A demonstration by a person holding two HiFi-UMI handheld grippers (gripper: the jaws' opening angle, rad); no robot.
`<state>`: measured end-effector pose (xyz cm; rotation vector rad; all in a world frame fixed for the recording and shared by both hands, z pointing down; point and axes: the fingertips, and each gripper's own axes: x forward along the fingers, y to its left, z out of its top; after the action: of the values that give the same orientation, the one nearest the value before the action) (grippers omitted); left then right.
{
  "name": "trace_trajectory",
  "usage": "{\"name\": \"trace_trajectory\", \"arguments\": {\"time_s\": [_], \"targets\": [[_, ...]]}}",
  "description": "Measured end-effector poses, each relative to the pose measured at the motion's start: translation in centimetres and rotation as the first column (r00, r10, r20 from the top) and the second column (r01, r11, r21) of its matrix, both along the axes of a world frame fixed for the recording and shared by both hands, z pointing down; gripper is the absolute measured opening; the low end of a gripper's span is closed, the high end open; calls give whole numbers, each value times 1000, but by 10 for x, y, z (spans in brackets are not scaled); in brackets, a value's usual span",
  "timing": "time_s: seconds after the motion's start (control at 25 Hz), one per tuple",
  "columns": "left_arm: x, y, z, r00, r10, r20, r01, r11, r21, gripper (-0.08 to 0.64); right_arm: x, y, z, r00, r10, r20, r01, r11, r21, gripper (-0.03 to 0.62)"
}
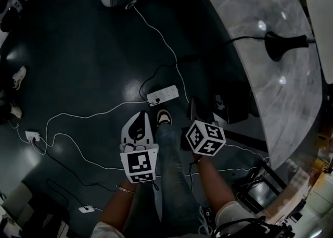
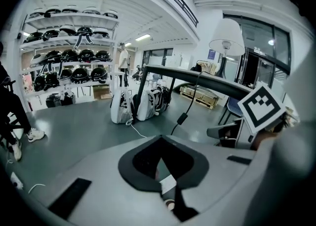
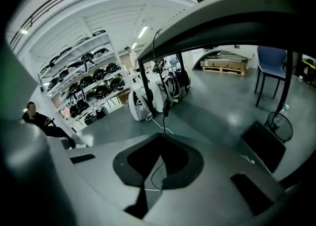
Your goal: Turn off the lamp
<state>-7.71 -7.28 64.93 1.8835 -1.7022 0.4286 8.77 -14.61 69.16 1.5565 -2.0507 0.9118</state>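
On the table (image 1: 270, 91) at far right in the head view stood the lamp (image 1: 278, 44). In the left gripper view, the left gripper (image 2: 160, 138) was closed and empty; far-left shelves (image 2: 69, 47) held helmets (image 2: 79, 74). In the right gripper view, the right gripper (image 3: 159, 137) was likewise closed and empty; pressing the cord's switch (image 3: 166, 106) squarely would probably serve best.

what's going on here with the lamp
A person stands by the table with a gripper in each hand. The left gripper and right gripper both have their fingers together, hold nothing and point down at the floor. The lamp stands on the table, its cord hanging off the edge. The shade shows no clear glow, so it may already be off.
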Motion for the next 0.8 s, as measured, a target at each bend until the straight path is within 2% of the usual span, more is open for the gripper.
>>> {"name": "trace_trajectory", "arguments": {"time_s": [0.24, 0.36, 0.52, 0.8], "targets": [[3, -2, -46, 1000, 16, -1, -16, 999, 44, -6, 9, 17, -51, 999, 44, 5, -44, 999, 25, 0], [4, -17, -81, 1000, 29, -2, -29, 995, 92, -6, 11, 8, -89, 997, 69, 17, -70, 995, 67, 0], [14, -23, -138, 999, 50, -8, -49, 991, 121, -6, 20, 11, -147, 994, 101, 31, -103, 991, 81, 0], [37, -40, -247, 991, 135, 0, -131, 962, 240, -6, 29, 4, -261, 990, 121, 78, -134, 973, 190, 0]]}}
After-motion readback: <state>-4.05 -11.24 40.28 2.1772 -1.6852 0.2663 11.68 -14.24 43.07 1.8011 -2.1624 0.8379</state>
